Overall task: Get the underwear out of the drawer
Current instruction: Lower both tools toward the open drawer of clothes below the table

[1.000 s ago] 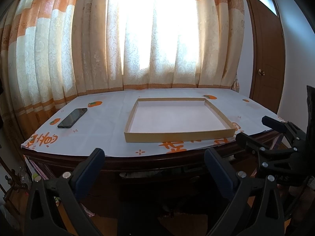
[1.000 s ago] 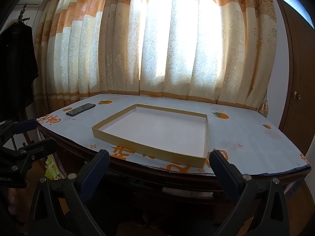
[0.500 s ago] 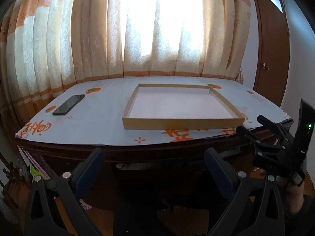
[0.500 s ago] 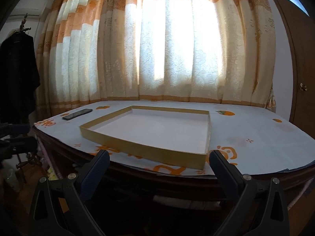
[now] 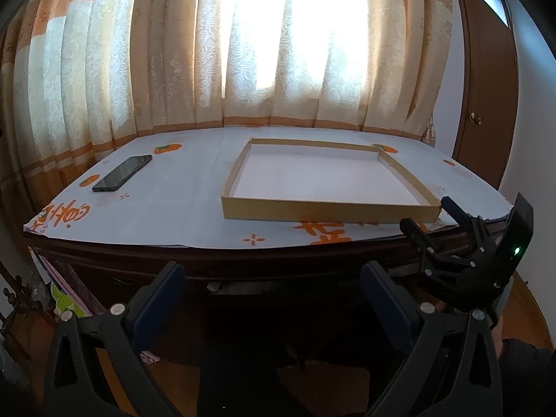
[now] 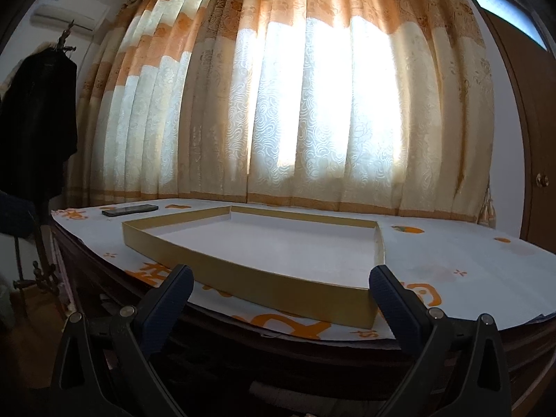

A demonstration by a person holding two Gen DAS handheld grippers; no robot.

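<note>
No underwear is in view. The dark wooden desk front (image 5: 243,271) under the tabletop holds a drawer, too dark to tell if it is open. My left gripper (image 5: 274,278) is open and empty, in front of the desk front and below the tabletop edge. My right gripper (image 6: 278,285) is open and empty, level with the desk's front edge near the right end. It also shows in the left wrist view (image 5: 431,215), low at the right, jaws apart.
A shallow empty cardboard tray (image 5: 330,210) (image 6: 243,278) lies on the paper-covered tabletop (image 5: 166,208). A black phone (image 5: 122,173) (image 6: 130,210) lies at the far left. Curtains hang behind. A wooden door (image 5: 486,104) stands right. A dark coat (image 6: 34,121) hangs left.
Both grippers have dropped lower and closer to the desk front. The right gripper has come nearer the desk's right end. Both stay open.
</note>
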